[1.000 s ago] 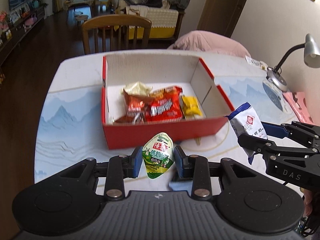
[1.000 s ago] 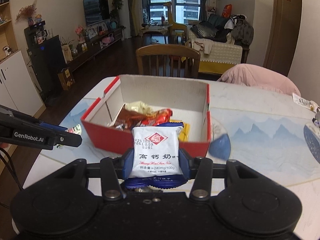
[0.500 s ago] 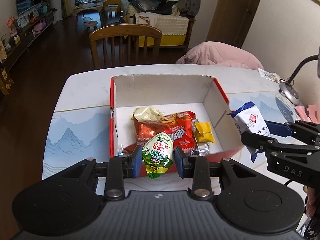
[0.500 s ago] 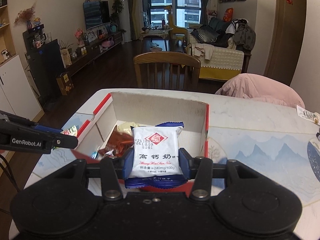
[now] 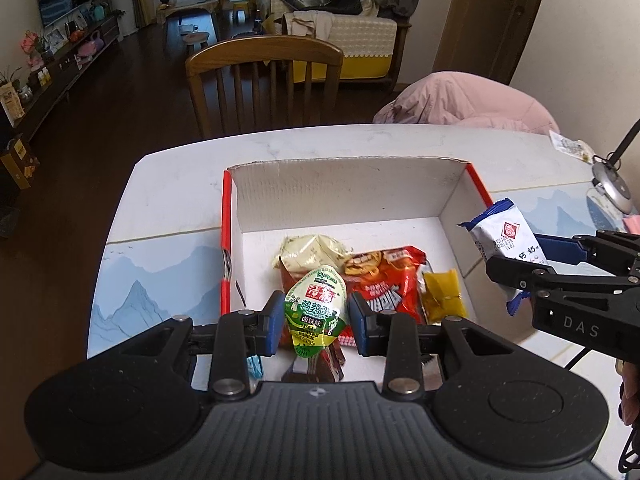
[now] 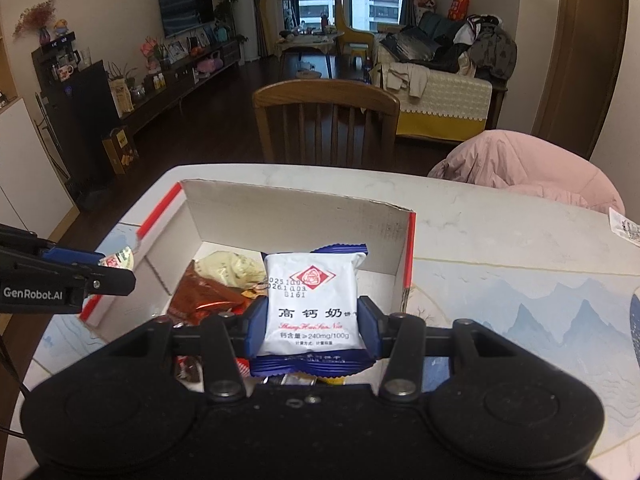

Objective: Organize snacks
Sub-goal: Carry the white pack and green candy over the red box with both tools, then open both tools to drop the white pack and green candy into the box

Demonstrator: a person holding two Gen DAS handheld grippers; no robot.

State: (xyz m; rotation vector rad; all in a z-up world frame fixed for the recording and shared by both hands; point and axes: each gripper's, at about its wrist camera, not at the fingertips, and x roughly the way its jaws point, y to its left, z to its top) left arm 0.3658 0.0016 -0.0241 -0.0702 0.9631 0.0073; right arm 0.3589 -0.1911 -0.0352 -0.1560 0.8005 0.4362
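1. My left tongs (image 5: 314, 322) are clamped on a small teardrop-shaped sealed cup (image 5: 316, 314), its glossy green and white foil lid facing me; it hangs over the near part of the box.
2. My right tongs (image 6: 311, 326) grip a flat, pillow-shaped white packet (image 6: 312, 306) with a red diamond mark, black lettering and crimped blue ends. It stands upright between the blue pads, over the near right part of the box.
3. The box (image 5: 348, 192) is open-topped cardboard, red outside with a plain white corrugated inside, sitting mid-worktop towards the far edge.
4. Inside it lie crinkly wrappers: a pale cream pouch (image 5: 310, 250), a shiny red bag (image 5: 384, 280), a small yellow sachet (image 5: 442, 294) by the right wall, and a brown foil pack (image 6: 200, 294).
5. The worktop (image 5: 176, 188) is smooth white stone, with a mat printed in pale blue mountains (image 5: 132, 276) along its left and right sides.
6. Beyond the far edge stand a wooden slat-back chair (image 5: 264, 80) and, towards the far right corner, a chair covered by a soft pink padded coat (image 5: 460, 100).
7. At the right edge I see the round metal base of a desk lamp (image 5: 612, 188) and a small paper slip (image 6: 626, 230).
8. In the left view the right tongs cross in front of the box's right wall.
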